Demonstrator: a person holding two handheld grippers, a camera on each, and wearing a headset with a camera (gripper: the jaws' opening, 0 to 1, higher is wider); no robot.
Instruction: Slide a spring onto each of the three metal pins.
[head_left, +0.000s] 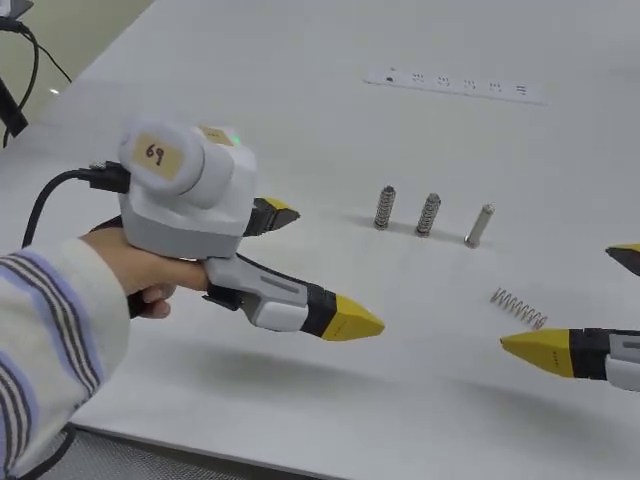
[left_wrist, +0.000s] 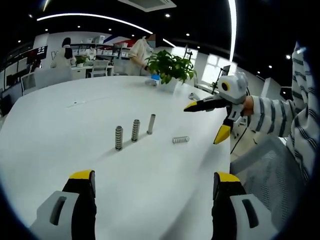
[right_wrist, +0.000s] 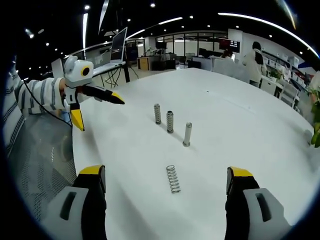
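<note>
The loose spring (head_left: 518, 308) (left_wrist: 180, 139) (right_wrist: 173, 178), a thin coil of bare grey wire, lies flat on its side on the table (head_left: 300, 100) (left_wrist: 60, 130) (right_wrist: 240, 125). In the right gripper view it rests just ahead of the gap between that view's own jaws. Near it stands the bare pin (head_left: 479, 225) (left_wrist: 151, 124) (right_wrist: 187, 134), a smooth, round, silvery metal post at the end of a short row. Beside it in the row are the middle pin (head_left: 428, 214) (left_wrist: 135, 130) (right_wrist: 170, 121) and the end pin (head_left: 385, 207) (left_wrist: 119, 137) (right_wrist: 157, 113). Each of these two is already sleeved in a ribbed coil along its whole visible length.

The right hand-held gripper (head_left: 557, 298) (left_wrist: 204, 124) (right_wrist: 166, 171) is spread wide and holds nothing. Its black jaws end in pointed yellow caps, and the lower tip sits close to the loose spring in the head view. The left hand-held gripper (head_left: 338, 270) (left_wrist: 155, 176) (right_wrist: 100, 112) is also spread and empty, on the far side of the row from the loose spring. It has a pale grey plastic body and the same wedge-shaped yellow tips. A hand (head_left: 140, 270) wraps its grip, coming out of a striped knit sleeve (head_left: 50, 340), and a black cable (head_left: 50, 195) plugs into its back.

The table is matte white and smooth, with a rounded edge. A long white power strip (head_left: 455, 84) lies flat farther back. A leafy green plant (left_wrist: 170, 65) stands at the far edge in the left gripper view.
</note>
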